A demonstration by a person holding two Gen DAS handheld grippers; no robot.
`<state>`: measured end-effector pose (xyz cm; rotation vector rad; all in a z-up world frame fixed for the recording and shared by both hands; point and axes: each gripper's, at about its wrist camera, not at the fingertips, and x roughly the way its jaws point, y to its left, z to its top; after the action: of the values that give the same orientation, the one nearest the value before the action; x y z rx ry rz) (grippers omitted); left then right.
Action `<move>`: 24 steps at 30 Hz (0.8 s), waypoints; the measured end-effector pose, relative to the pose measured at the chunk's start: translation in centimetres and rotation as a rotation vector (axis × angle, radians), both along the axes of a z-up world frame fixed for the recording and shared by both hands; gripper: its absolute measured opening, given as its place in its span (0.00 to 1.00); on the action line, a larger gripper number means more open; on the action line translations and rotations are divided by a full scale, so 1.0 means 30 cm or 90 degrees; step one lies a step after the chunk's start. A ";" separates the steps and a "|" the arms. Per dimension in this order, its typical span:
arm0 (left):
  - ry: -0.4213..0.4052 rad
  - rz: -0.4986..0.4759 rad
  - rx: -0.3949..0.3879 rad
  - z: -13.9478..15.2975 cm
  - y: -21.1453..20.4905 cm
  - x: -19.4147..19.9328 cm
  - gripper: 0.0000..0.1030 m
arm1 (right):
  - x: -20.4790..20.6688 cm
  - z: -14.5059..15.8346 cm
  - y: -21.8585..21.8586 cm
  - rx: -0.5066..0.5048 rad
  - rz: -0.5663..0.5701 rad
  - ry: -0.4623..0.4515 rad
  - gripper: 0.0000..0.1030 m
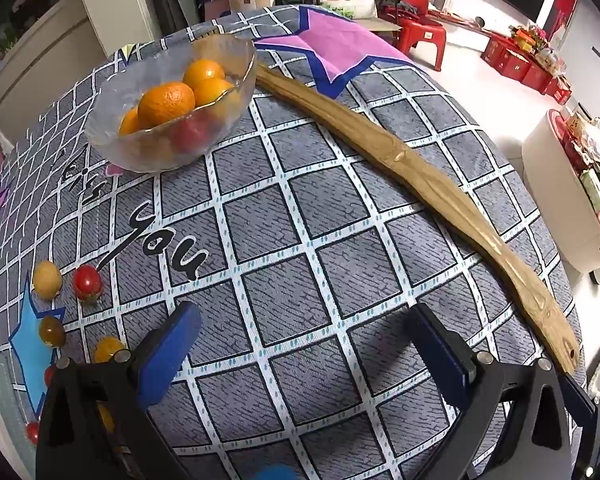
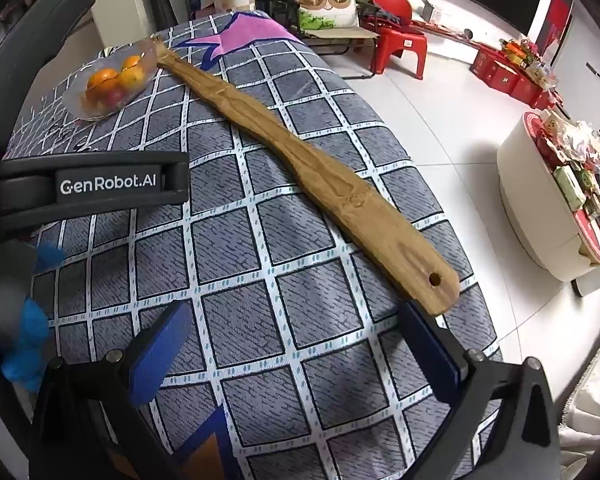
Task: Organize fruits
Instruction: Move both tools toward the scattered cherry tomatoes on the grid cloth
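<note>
While oranges (image 1: 166, 103) fill the bowl (image 1: 112, 136), tomatoes (image 1: 87, 282), seemingly, lie loose.

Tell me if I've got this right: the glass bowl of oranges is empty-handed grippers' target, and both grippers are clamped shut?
Not quite. Both the left gripper and right gripper stand wide open, holding nothing, as each wrist view shows. The glass bowl does hold oranges.

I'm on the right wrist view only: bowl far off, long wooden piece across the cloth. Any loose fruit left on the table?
Observer: Yes. A red cherry tomato lies loose left of the left gripper.
Operator: Only that one?
Observer: No, a yellow one sits beside it, apart, with more small fruits nearer the edge.
Operator: Is the left gripper holding anything?
Observer: No, its fingers stand open over bare cloth.
</note>
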<state>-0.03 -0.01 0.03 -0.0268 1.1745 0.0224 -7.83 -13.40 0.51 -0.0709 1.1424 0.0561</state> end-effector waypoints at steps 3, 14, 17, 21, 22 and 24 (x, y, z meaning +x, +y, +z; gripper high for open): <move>-0.002 -0.008 0.001 -0.006 -0.003 -0.008 1.00 | 0.005 0.002 -0.011 -0.002 -0.003 0.014 1.00; -0.093 -0.017 -0.051 0.137 0.188 -0.297 1.00 | 0.027 0.017 0.047 -0.011 0.006 0.064 1.00; -0.044 -0.002 -0.036 0.142 0.269 -0.373 1.00 | -0.015 0.052 0.115 -0.009 0.022 0.066 1.00; -0.004 0.035 -0.005 0.118 0.399 -0.566 1.00 | -0.075 0.080 0.200 -0.002 0.057 0.086 1.00; 0.007 0.046 -0.006 0.104 0.422 -0.597 1.00 | -0.098 0.077 0.225 -0.002 0.065 0.091 1.00; 0.033 0.073 -0.021 0.070 0.474 -0.647 1.00 | -0.129 0.076 0.267 0.005 0.080 0.103 1.00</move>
<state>-19.44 14.19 2.12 -0.1225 1.2245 0.1052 -11.71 -5.39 2.80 -0.1336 1.2986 0.1800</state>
